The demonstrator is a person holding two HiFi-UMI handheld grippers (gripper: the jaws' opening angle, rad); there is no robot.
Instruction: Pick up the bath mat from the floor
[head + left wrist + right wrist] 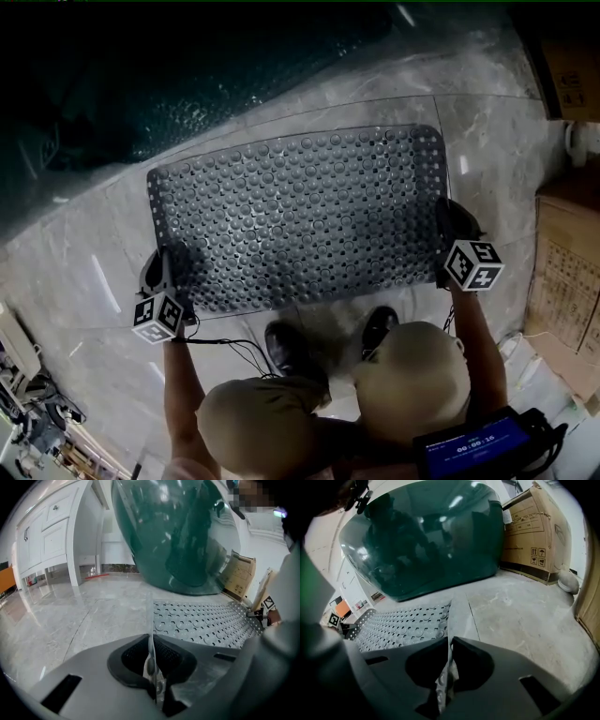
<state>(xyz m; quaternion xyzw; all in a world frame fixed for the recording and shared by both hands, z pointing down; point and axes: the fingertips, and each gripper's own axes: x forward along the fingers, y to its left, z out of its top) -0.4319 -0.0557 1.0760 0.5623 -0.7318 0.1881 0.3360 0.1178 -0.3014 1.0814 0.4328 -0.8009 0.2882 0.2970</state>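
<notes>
Bumpy, holey grey rubber bath mat (300, 220) stretches long from left to right. The left gripper (167, 277) and right gripper (452, 228) pinch its ends tight.

**Colours and patterns.** Bath mat (300, 220): mid-grey, covered all over in regular rows of round studs and small holes. Floor (75, 272): pale grey tiles with faint marble veining and thin dark joints. Tub (178, 536): glossy dark green. Left gripper (151, 644) and right gripper (449, 644): grey shells with black inner pads (129, 658). Left cube (157, 317) and right cube (472, 264): white, with black square markers. Cardboard boxes (534, 531): brown with black print. Trousers (412, 375): tan. Shoes (291, 347): black. Cabinet (47, 531): white. Screen (473, 448): blue with white figures.
</notes>
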